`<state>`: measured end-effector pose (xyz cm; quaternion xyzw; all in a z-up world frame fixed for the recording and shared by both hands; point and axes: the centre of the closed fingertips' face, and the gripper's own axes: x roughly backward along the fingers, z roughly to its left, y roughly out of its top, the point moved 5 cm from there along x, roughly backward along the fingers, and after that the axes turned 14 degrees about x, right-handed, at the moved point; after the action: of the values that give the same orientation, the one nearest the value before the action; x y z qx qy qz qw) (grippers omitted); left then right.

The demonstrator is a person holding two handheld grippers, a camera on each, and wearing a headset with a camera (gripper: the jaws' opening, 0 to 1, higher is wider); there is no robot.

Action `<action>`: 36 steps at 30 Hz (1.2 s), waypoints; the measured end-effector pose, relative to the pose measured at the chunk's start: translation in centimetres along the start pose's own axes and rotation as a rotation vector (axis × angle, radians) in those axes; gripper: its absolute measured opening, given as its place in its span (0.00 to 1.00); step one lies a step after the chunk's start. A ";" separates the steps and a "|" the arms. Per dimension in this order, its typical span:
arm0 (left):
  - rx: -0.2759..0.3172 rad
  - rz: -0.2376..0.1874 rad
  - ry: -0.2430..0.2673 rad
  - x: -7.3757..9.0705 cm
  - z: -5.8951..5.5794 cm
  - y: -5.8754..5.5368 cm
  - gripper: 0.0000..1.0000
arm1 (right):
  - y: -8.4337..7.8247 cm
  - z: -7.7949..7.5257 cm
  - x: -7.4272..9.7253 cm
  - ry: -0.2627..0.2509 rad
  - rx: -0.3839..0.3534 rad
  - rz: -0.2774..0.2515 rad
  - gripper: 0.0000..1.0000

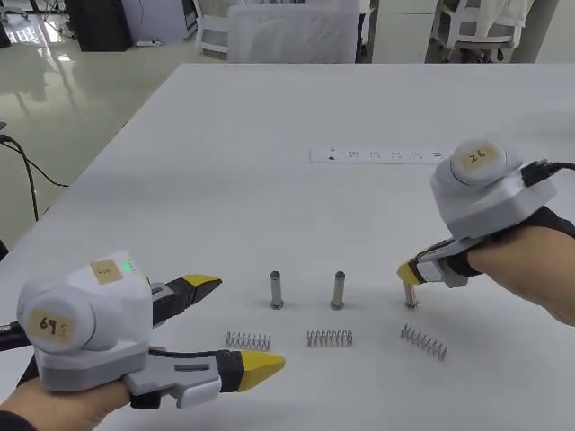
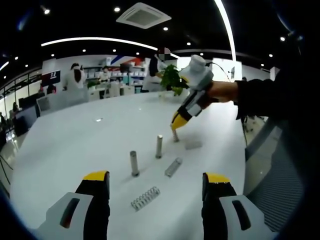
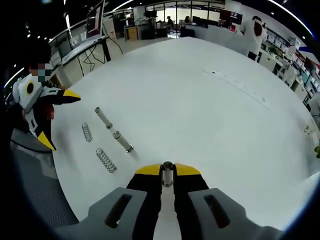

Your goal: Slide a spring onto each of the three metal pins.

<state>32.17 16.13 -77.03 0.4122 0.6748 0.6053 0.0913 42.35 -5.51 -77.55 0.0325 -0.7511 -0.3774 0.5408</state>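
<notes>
Nearest, at near left, the left gripper [image 1: 235,323] hovers just over the table [image 1: 225,180], jaws spread wide and holding nothing. In its own view the left spring [image 1: 248,340] lies between and just ahead of the tips.

Next, a row of three springs lies flat: the left spring, the middle spring [image 1: 330,338] and the right spring [image 1: 423,341]. None is on a pin.

Just behind them is the pin row. The left pin [image 1: 276,290] and the middle pin [image 1: 338,290] stand upright and bare. The right pin [image 1: 411,299] is pinched by the right gripper [image 1: 407,270], jaws pressed together on its upper part. The right gripper view shows the pin top poking out between the tips. I can't tell whether its foot touches the table.

Far off, a power strip [image 1: 377,155] is well clear of the work.

The step looks like securing the right pin for the first spring, with zero of three done.

To do it well:
- The right grip sits high and likely blocks a spring going over the top, so free one pin end first, by gripping lower or by lifting the pin and feeding from the foot.
- The left gripper should take a spring near one end with a light squeeze, since the coils probably crush or flick away.
- Leave the leading coil open, line the spring axis up with the pin, and slide it on without tilting.
- Hold the pin steady, and avoid knocking the two free-standing pins, which look easy to topple.
</notes>
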 end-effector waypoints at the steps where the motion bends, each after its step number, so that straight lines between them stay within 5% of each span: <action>1: 0.000 0.000 0.000 0.0 0.0 0.0 0.72 | 0.0 0.0 0.0 0.001 0.000 -0.003 0.05; 36: -0.010 0.006 -0.002 0.3 -0.5 0.1 0.71 | -0.7 0.9 0.5 0.018 0.006 0.000 0.07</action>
<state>31.72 15.90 -76.72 0.4145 0.6705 0.6085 0.0920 41.15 -5.76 -77.71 0.0375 -0.7471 -0.3750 0.5475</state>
